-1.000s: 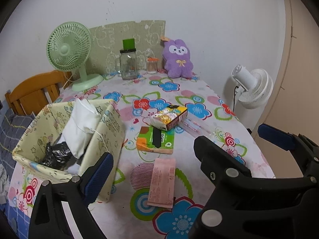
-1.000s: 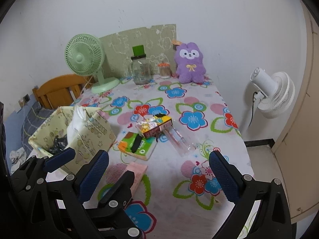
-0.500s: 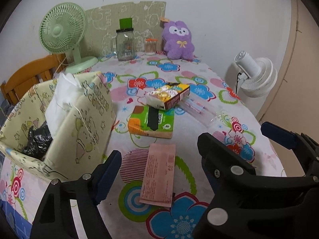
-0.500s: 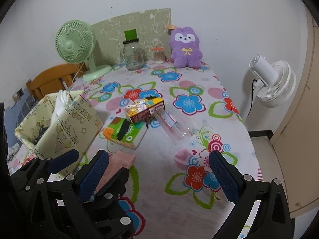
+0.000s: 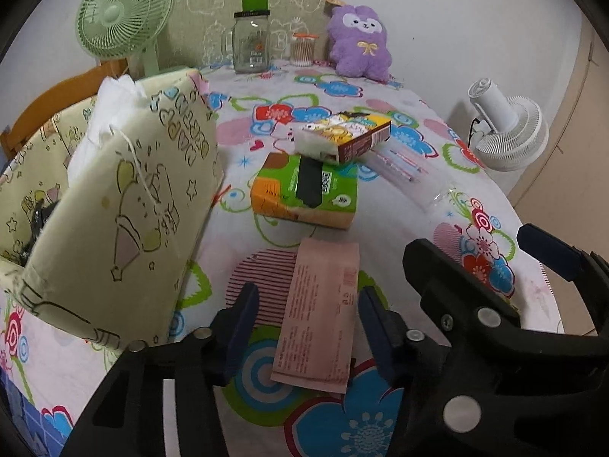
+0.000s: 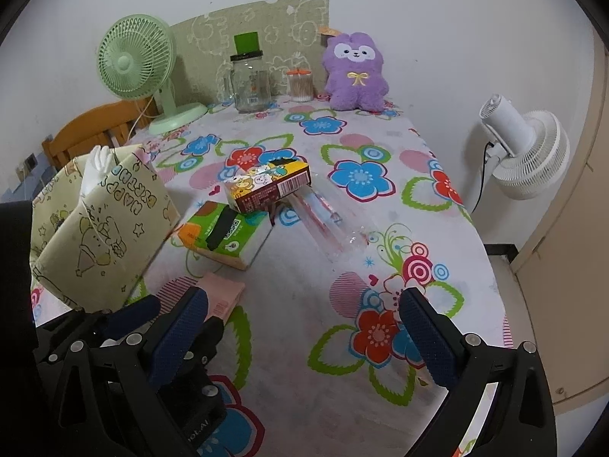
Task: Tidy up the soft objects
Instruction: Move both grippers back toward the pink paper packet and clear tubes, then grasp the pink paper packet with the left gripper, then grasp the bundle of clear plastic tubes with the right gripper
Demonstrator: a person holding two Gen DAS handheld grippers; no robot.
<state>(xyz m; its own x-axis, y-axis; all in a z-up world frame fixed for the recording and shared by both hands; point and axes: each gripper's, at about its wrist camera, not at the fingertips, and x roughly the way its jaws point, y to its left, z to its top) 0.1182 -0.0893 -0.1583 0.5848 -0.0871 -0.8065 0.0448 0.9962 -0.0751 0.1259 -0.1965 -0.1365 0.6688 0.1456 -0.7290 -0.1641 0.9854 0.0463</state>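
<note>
**Left gripper straddles the pink packet**

Left gripper [image 5: 308, 327] is spread open, fingers on either side of the flat pink packet [image 5: 321, 314] lying near the yellow fabric bin [image 5: 125, 205]. Right gripper [image 6: 300, 339] hovers open over the floral tablecloth [image 6: 289, 266], holding nothing

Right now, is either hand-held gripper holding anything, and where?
Nothing held. The left hand-held gripper is open, its fingers straddling the pink packet; the right hand-held gripper is open over the table.
</note>
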